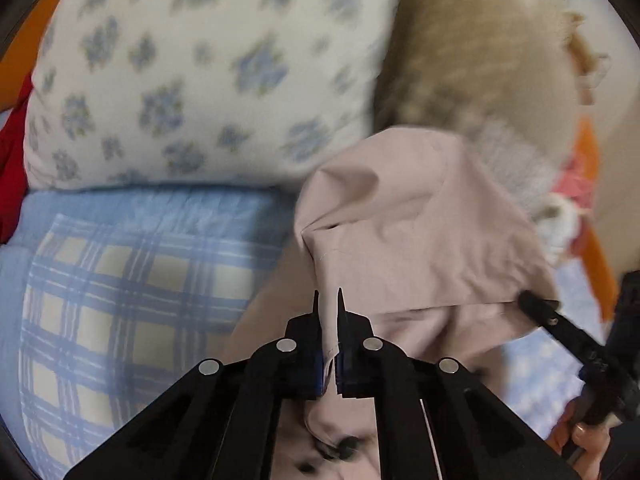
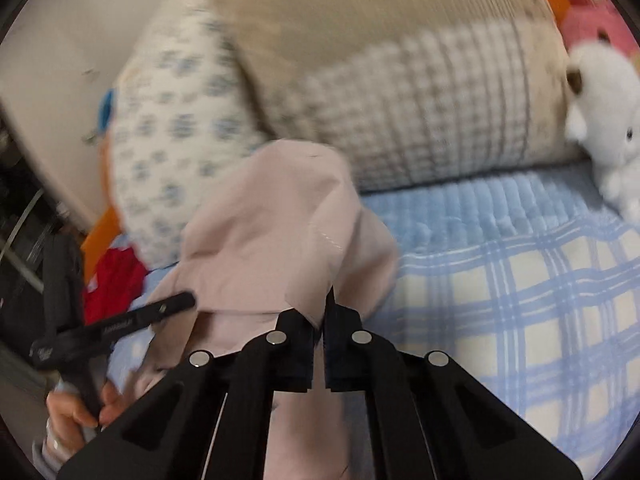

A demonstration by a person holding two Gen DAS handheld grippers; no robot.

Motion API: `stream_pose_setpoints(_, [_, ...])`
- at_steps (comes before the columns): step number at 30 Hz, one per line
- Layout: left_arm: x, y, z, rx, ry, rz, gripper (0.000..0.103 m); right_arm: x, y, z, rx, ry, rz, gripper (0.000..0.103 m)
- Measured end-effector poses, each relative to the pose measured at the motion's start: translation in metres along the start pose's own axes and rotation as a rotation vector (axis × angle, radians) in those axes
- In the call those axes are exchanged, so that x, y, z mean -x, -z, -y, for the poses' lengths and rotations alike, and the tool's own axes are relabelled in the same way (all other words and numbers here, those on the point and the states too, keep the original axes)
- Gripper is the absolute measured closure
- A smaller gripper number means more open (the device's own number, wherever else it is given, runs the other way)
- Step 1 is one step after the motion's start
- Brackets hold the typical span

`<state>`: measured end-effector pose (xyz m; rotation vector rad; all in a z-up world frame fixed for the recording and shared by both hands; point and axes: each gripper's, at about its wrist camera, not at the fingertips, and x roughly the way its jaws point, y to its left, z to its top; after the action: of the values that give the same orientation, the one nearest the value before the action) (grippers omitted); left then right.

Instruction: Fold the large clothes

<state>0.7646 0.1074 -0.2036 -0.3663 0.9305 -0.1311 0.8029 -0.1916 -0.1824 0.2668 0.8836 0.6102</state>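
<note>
The left tool (image 1: 329, 300) is clamped shut on one edge of the pink garment (image 1: 404, 232), which hangs bunched between both tools above the plaid bed cover (image 1: 120, 300). The right tool (image 2: 325, 300) is likewise pinched tight on another edge. Draw them apart evenly, I judge, keeping the cloth taut before laying it flat.

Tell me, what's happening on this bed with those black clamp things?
A person is folding a pale pink garment on a bed with a blue plaid blanket. The left tongs and right tongs, one in each hand, are both shut on its cloth, holding it up in front of the pillows.
</note>
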Motion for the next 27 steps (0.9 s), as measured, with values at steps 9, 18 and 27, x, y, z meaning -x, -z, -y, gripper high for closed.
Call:
stream_pose_setpoints(9, [0.186, 0.1, 0.049, -0.267, 0.255, 0.133, 0.094, 0.183, 0.088, -0.088, 0.314, -0.139, 0.133, 0.099])
stream_pose_setpoints(18, [0.163, 0.231, -0.001, -0.124, 0.24, -0.078, 0.07, 0.189, 0.221, -0.095, 0.463, -0.064, -0.057, 0.099])
stream_pose_setpoints(27, [0.269, 0.203, 0.06, -0.232, 0.306, 0.124, 0.044, 0.155, 0.277, -0.099, 0.548, -0.02, -0.11, 0.099])
